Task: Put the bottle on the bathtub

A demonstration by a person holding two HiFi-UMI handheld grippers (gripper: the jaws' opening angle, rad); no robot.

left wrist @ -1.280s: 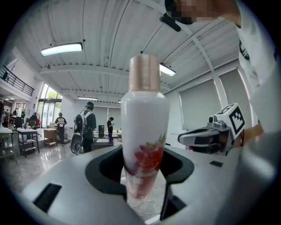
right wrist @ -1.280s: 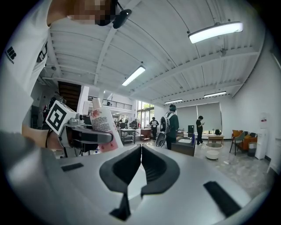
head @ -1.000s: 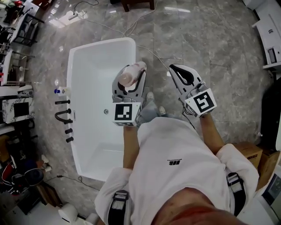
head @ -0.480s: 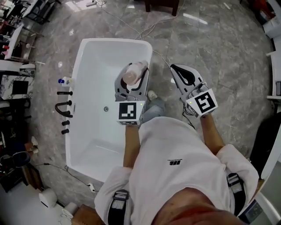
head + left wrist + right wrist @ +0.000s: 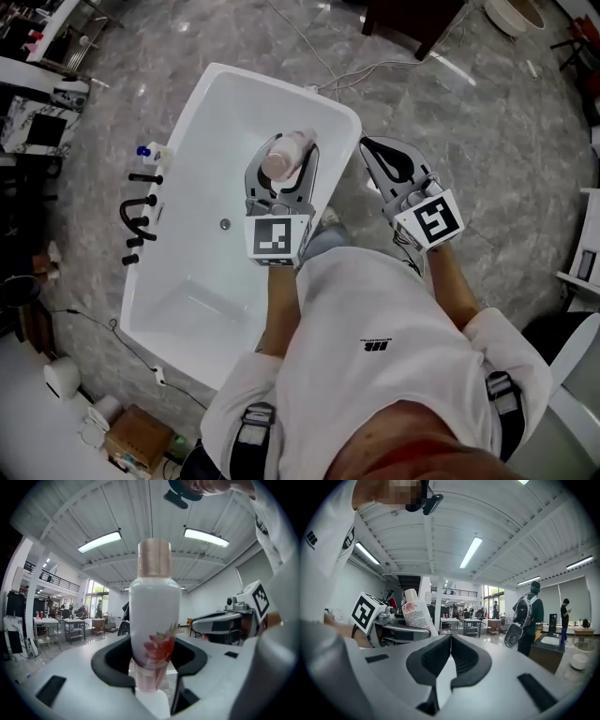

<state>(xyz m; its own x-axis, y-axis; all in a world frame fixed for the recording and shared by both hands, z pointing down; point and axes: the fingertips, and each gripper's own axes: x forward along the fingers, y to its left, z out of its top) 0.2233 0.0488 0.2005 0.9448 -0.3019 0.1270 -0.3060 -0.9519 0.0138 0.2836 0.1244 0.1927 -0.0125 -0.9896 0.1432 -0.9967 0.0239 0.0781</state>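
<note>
Grey marble floor (image 5: 487,141) carries a white bathtub (image 5: 291,86). Step in hand: carrying. The left tongs (image 5: 281,183) are clamped on the bottle (image 5: 284,157), which stands cap-up above the tub's near side, apparently over the basin rather than the rim. The right tongs (image 5: 394,169) are pressed together, empty, beside the tub. Next move: align the bottle's base over the flat rim, lower it, then release.

White bottle (image 5: 154,616) w/ pink cap, upright, above white bathtub (image 5: 202,178)
</note>
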